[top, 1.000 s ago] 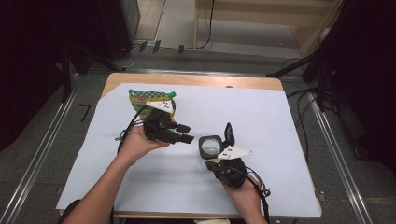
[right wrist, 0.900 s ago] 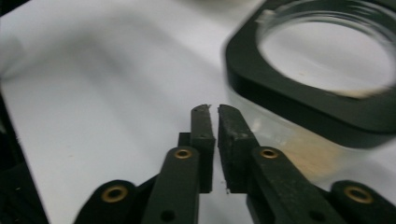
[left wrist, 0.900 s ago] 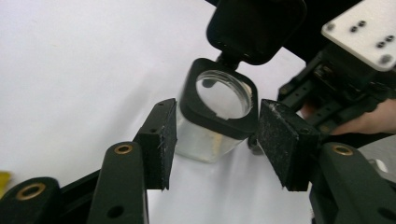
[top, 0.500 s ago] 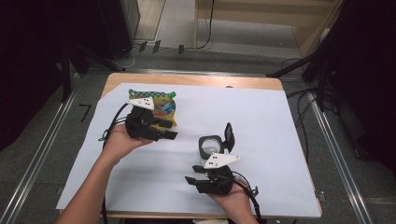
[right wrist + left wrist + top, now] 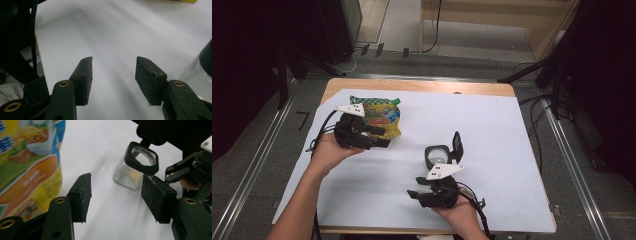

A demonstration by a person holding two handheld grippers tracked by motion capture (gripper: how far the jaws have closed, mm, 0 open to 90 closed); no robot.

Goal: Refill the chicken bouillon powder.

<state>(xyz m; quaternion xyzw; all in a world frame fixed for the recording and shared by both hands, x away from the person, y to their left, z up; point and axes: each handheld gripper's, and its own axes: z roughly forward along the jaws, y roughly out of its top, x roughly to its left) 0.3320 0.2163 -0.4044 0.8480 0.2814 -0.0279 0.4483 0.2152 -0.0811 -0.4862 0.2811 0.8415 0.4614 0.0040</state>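
Glass jar (image 5: 438,156) with its black flip lid (image 5: 456,142) standing open sits just beyond our right gripper (image 5: 418,195), off to that gripper's right side and not between its jaws. Those jaws have just been opening and stand spread with nothing in them. Our left gripper (image 5: 382,136) is also spread and empty, jaws just opened a bit more, hanging right beside the yellow-green snack pouch (image 5: 384,116), nose pointing across the white sheet (image 5: 512,140) toward the jar. We'd guess the pouch is next, and the left hand is way nearer to it.
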